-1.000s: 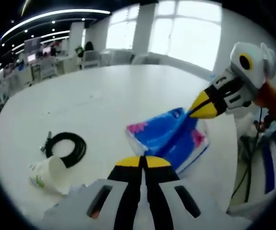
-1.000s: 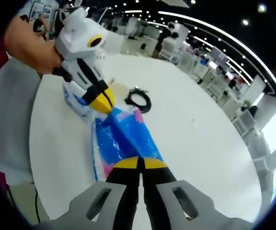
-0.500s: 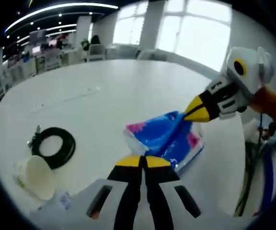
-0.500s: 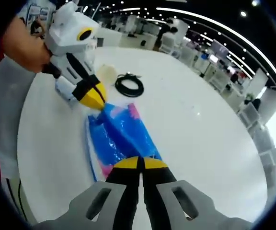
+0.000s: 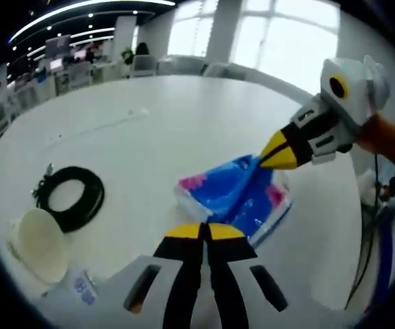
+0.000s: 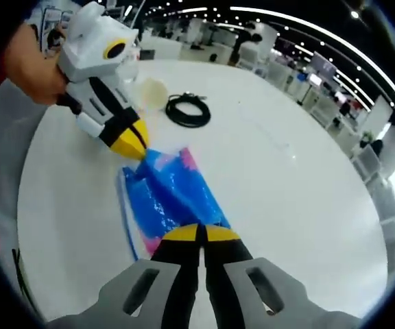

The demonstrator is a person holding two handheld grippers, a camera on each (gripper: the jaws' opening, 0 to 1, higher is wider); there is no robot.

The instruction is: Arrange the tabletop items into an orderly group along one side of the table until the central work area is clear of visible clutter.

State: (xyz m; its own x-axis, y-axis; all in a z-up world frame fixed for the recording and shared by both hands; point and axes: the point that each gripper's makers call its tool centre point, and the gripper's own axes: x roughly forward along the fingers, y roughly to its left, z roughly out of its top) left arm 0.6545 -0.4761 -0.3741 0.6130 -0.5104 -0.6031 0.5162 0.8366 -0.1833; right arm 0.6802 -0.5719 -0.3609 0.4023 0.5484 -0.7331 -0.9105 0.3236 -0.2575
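A blue tissue pack [image 5: 233, 197] with pink corners is stretched between both grippers, low over the white round table [image 5: 149, 123]. My left gripper [image 5: 204, 231] is shut on its near edge. My right gripper [image 5: 278, 156] comes in from the right, shut on the far corner. In the right gripper view the tissue pack [image 6: 166, 195] runs from my right gripper [image 6: 197, 233] up to my left gripper [image 6: 130, 142], which a hand holds. A black coiled cable [image 5: 70, 197] and a white paper cup [image 5: 38, 243] lie to the left. The cable [image 6: 187, 110] and the cup [image 6: 149, 92] sit beyond the pack.
A small white packet [image 5: 81, 288] lies near the table's edge beside my left gripper. The table [image 6: 280, 171] stretches bare and wide past the pack. Office desks and chairs stand in the background, with bright windows behind.
Both grippers keep their hold on the pack. The pack and grippers have drawn a little away from the cable and cup; the views have shifted with the hands.
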